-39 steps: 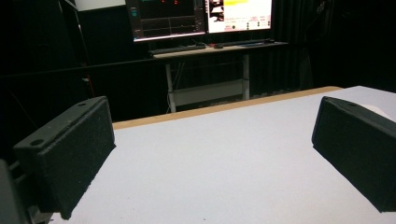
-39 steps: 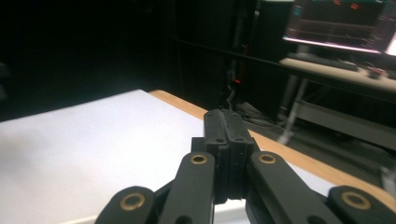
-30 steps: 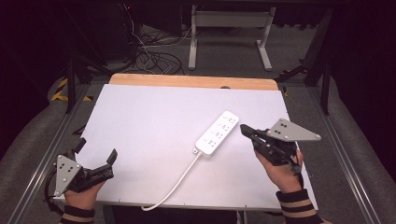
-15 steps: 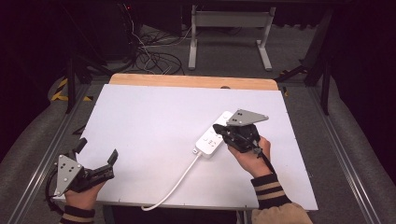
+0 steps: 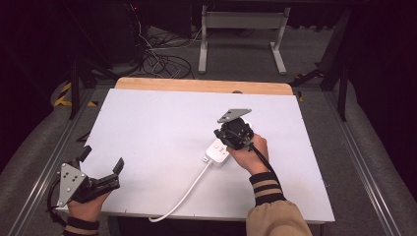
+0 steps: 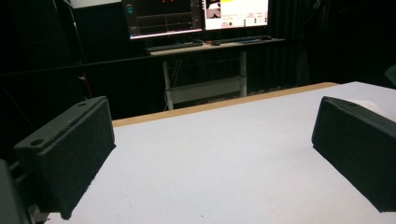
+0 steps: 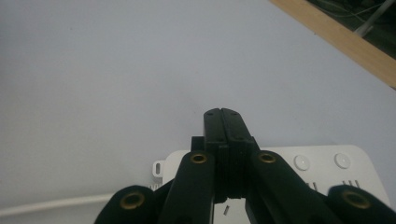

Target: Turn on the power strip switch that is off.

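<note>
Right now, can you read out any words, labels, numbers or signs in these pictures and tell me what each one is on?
No text is legible.
Two lit computer monitors behind the table: coloured panels, writing too small and blurred to read.
White plastic power strip under the shut right gripper: round buttons and small slot marks, no readable label.
White tabletop: unmarked.

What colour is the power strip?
White power strip, cord too; clearest in the high view.

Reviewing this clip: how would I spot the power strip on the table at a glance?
Start at the white table and look right of centre. The power strip lies there under the right gripper, flat and white with round buttons, the one item trailing a white cord to the near edge.
</note>
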